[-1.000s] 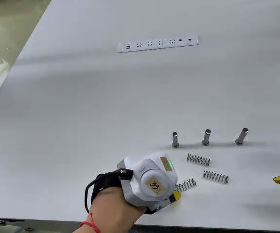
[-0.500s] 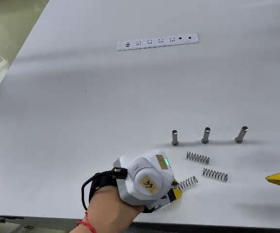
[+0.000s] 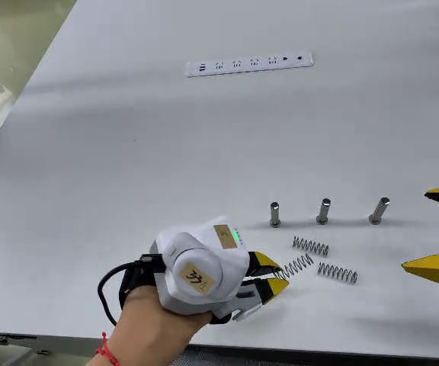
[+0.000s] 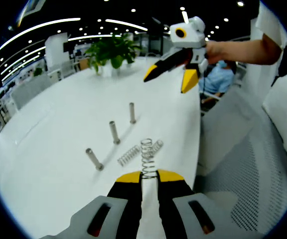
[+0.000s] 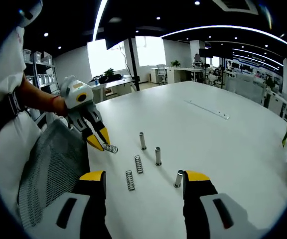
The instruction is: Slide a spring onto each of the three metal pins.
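One white workbench [image 3: 128, 152] spans an open office with plants [image 4: 113, 50]. Power strip [image 3: 248, 64]: well beyond the pins [image 3: 324, 210]. My right gripper [image 3: 418, 229], jaws spread, is right of the pins. My left gripper [image 3: 277, 276] clamps one spring [image 3: 296, 264] before them, beside two loose springs [image 3: 337, 273]. Earlier that spring lay flat; it is now lifted.

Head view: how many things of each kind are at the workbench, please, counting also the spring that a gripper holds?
Metal pins: 3
Springs: 3, with 1 held in the left gripper
Power strip: 1
Total: 7
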A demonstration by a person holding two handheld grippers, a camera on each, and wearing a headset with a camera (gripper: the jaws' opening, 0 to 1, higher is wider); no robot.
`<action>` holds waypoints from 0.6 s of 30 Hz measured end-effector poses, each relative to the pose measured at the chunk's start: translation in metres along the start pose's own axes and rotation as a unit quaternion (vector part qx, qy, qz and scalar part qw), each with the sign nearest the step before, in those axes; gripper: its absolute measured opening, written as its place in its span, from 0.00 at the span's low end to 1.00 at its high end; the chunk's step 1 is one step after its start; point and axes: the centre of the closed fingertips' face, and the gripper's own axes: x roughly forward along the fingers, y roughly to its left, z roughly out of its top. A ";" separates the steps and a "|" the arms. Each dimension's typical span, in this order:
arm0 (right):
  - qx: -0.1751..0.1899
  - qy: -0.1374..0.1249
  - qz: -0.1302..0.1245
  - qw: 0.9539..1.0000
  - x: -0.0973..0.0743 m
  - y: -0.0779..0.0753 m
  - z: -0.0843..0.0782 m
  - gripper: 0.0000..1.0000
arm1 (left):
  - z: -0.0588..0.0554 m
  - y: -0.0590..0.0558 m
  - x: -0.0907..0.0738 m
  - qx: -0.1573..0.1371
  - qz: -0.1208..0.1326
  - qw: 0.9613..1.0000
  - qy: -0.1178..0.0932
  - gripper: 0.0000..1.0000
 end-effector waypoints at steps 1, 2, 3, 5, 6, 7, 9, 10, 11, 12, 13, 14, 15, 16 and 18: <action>0.003 -0.004 0.007 1.000 0.002 0.003 0.004 0.62 | 0.006 0.001 -0.002 0.004 0.002 1.000 -0.009 0.10; 0.002 -0.007 0.012 1.000 0.003 0.005 0.007 0.60 | 0.010 0.000 -0.003 0.008 0.001 1.000 -0.019 0.10; 0.002 -0.010 0.015 1.000 0.004 0.007 0.010 0.59 | 0.014 0.000 -0.004 0.007 0.001 1.000 -0.026 0.10; 0.004 -0.013 0.024 1.000 0.007 0.012 0.017 0.57 | 0.022 0.001 -0.007 0.006 0.001 0.999 -0.041 0.10; 0.004 -0.016 0.029 0.999 0.010 0.015 0.021 0.56 | 0.027 0.000 -0.008 0.008 0.001 0.999 -0.051 0.10; 0.005 -0.019 0.032 0.999 0.011 0.017 0.024 0.54 | 0.029 0.000 -0.009 0.007 0.002 0.999 -0.054 0.10; 0.012 -0.029 0.044 0.999 0.014 0.021 0.032 0.51 | 0.035 0.001 -0.011 0.006 0.002 0.998 -0.066 0.10; 0.014 -0.033 0.046 0.998 0.015 0.022 0.034 0.49 | 0.037 0.001 -0.012 0.005 0.003 0.997 -0.071 0.10; 0.019 -0.038 0.049 0.998 0.016 0.024 0.038 0.47 | 0.041 0.002 -0.013 0.003 0.002 0.997 -0.079 0.10; 0.025 -0.041 0.053 0.997 0.017 0.025 0.041 0.45 | 0.043 0.002 -0.014 0.002 0.002 0.996 -0.084 0.10; 0.030 -0.045 0.055 0.997 0.018 0.026 0.043 0.43 | 0.045 0.001 -0.015 0.002 0.002 0.996 -0.089 0.10; 0.040 -0.055 0.059 0.996 0.020 0.028 0.047 0.40 | 0.049 0.001 -0.016 -0.001 0.001 0.995 -0.098 0.10; 0.050 -0.062 0.064 0.995 0.020 0.030 0.051 0.38 | 0.052 0.001 -0.017 -0.001 0.001 0.994 -0.105 0.10; 0.067 -0.071 0.072 0.993 0.022 0.032 0.056 0.37 | 0.056 0.001 -0.018 -0.003 0.002 0.994 -0.112 0.10; 0.077 -0.082 0.078 0.990 0.023 0.035 0.062 0.32 | 0.061 0.001 -0.020 -0.004 0.002 0.993 -0.122 0.10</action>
